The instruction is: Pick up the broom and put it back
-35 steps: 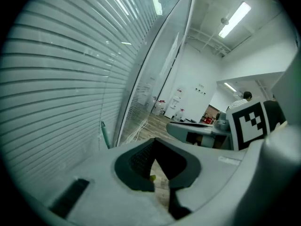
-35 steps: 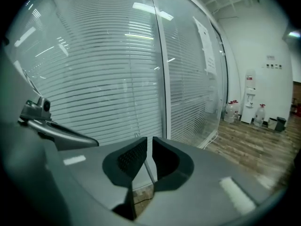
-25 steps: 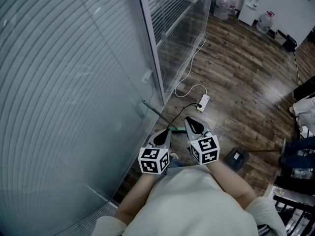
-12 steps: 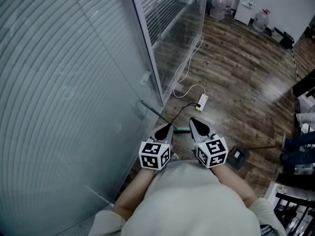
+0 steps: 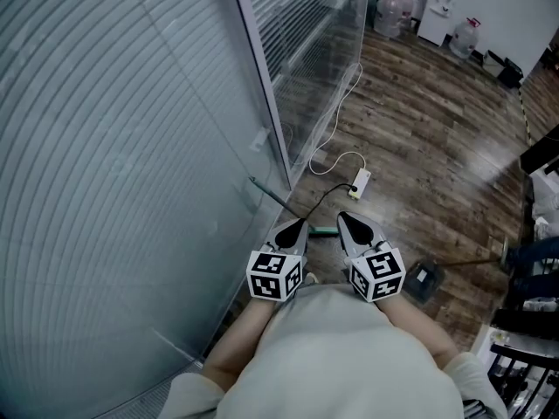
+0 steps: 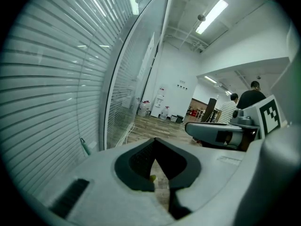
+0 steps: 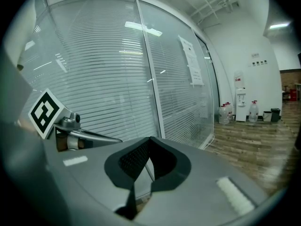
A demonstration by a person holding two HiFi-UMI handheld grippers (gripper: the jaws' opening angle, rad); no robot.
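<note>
Curved glass partition with horizontal blinds and a pale metal post, filling the side left of the left gripper and running on ahead; paper notice stuck on the glass further along. Dark wood-plank floor beneath and ahead of the right gripper, a white cable trailing along the foot of the glass to a white power strip just ahead. Far ahead, white wall, water dispenser, large water bottles; strip lights overhead.

Glossy wood floor, ribbed glass wall
</note>
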